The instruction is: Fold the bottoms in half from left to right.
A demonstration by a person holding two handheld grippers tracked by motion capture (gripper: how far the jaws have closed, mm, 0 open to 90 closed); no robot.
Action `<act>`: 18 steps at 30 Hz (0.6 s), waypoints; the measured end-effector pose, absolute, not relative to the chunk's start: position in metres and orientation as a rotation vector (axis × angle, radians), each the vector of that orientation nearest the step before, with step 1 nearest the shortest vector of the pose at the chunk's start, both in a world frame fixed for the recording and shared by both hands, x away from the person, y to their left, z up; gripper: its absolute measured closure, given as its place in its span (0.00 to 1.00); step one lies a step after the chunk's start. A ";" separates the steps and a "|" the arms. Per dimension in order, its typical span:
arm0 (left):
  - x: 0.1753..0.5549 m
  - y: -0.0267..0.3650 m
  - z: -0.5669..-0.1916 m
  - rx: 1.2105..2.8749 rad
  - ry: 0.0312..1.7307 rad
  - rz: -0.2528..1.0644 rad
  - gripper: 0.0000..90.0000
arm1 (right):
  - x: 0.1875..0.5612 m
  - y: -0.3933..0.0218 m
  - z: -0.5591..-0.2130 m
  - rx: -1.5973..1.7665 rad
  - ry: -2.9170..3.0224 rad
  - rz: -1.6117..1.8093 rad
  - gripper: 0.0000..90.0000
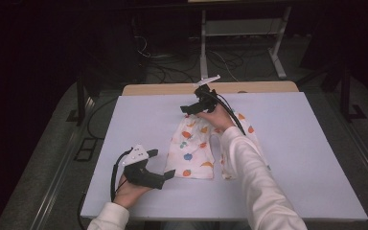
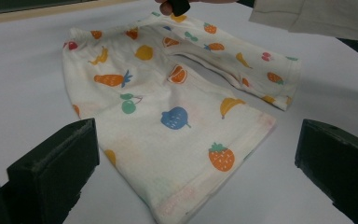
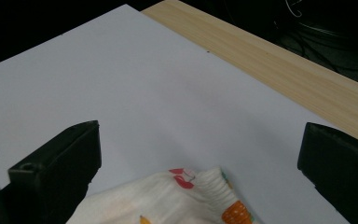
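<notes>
The shorts (image 1: 196,148) lie flat on the white table (image 1: 124,124), just right of the middle of the high view. They are small and cream-white, printed all over with fruit — an orange carrot, a blue apple, a green cherry, a yellow banana, an orange strawberry near one hem. The two legs point toward the bottom of that frame, with a narrow strip of table showing between them; my right sleeve (image 1: 254,172) crosses over the right-hand leg. The waistband, gathered and ribbed, sits at the upper end.

My left tool (image 1: 165,173) rests low at the lower left of the high view, its tip just beside the hem of the left-hand leg. In the left gripper view the shorts (image 2: 168,107) fill the centre between the jaws, which stand wide apart and hold nothing — the cloth lies beyond them, not between the pads.

My right tool (image 1: 188,109) sits at the upper centre of the high view, over the waistband end. In the right gripper view its jaws are spread wide too, empty, and the waistband corner of the shorts (image 3: 182,196) peeks in at the bottom centre, with a red cherry print on it. Beyond it is bare white table, then the wooden edge (image 3: 279,70) across the upper right.
</notes>
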State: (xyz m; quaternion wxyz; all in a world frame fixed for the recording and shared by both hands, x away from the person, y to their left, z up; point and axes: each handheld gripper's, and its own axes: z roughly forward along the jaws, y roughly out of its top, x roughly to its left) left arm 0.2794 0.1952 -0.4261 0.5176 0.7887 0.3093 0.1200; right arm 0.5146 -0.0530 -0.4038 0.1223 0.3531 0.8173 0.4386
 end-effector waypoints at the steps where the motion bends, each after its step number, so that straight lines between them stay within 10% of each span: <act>1: 0.279 0.195 -0.426 1.892 0.742 0.288 0.00 | 0.516 -0.053 -0.405 1.035 2.380 1.282 0.00; 18: 0.280 0.195 -0.427 1.893 0.743 0.285 0.00 | 0.528 -0.046 -0.432 1.123 2.373 1.281 0.00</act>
